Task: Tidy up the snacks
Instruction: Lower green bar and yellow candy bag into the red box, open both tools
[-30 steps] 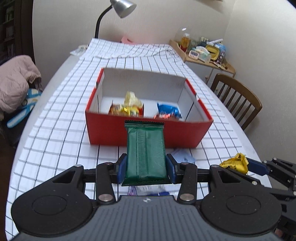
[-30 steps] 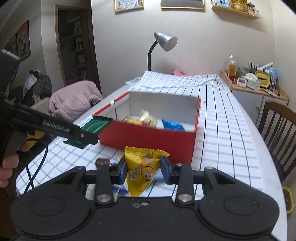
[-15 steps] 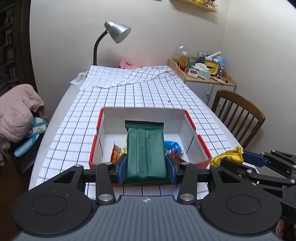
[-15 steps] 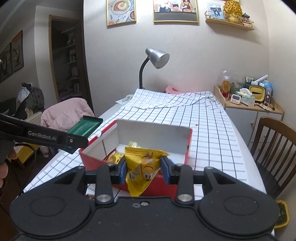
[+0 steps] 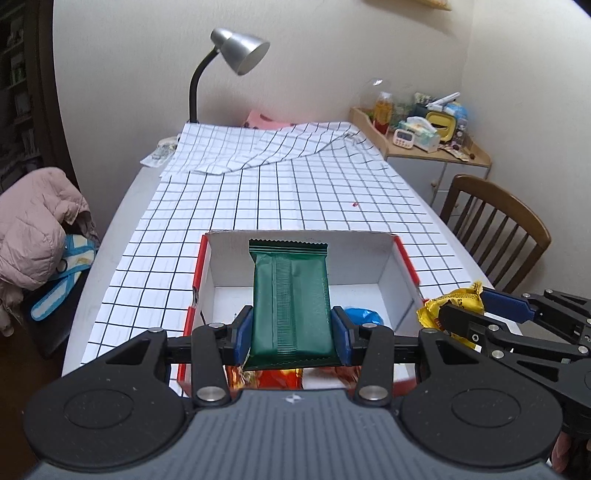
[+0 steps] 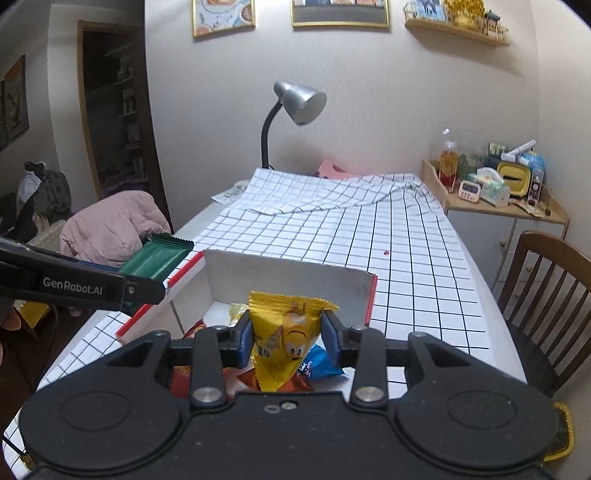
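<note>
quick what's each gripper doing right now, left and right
Left gripper: closed on the flat dark green foil snack bar.
Right gripper: closed on the small yellow candy packet.

Cream walls (image 6: 406, 110), framed pictures (image 6: 223, 16) up high. Grey gooseneck lamp (image 5: 236, 55) at far end of checked-cloth surface (image 5: 295, 192). Wooden chair (image 5: 495, 229) right, cluttered side cabinet (image 6: 506, 218) far right, pink jacket (image 5: 33, 225) left, dark doorway (image 6: 110, 110).

Beneath both claws, the open red box (image 5: 404, 258) is lying unobstructed from above. Snack packets (image 6: 321, 363) are crowding its near floor, leaving the far floor bare.
</note>
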The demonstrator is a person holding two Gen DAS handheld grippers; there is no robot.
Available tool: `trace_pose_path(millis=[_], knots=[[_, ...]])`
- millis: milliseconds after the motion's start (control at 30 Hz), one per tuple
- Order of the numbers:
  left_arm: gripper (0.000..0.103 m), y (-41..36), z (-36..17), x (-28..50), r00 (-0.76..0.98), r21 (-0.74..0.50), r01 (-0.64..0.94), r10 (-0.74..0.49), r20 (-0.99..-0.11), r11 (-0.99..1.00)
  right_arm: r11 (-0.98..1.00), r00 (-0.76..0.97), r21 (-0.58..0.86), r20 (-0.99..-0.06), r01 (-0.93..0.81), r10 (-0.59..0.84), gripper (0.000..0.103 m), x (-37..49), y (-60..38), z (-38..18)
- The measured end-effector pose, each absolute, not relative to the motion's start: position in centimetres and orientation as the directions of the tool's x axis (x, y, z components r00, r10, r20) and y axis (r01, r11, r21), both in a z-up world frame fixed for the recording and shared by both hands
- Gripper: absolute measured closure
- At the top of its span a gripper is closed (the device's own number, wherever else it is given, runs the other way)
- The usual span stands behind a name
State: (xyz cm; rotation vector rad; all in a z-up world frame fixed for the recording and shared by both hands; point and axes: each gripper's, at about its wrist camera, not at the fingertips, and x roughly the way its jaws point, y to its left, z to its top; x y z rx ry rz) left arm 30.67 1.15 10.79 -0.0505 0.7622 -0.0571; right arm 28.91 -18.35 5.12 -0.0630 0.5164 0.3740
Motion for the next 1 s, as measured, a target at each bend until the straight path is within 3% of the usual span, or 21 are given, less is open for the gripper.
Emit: trace_pose_path(millis=[567,1000], knots=[[0.059,3.0,5.0,40.1,0.61,-0.043,-0.072,0.01,-0.792,0.997,0.952,0.706,0.11,-0.648,-0.285,0.286,0.066,38.6,-17.0,0.0],[0.059,3.1,0.6,42.8,0.519,0.0,-0.083,0.043,-0.854,0.997,0.95,0.646,0.072,-0.718,-0.302,0.26,0.065,40.6,-15.4,-2.8]])
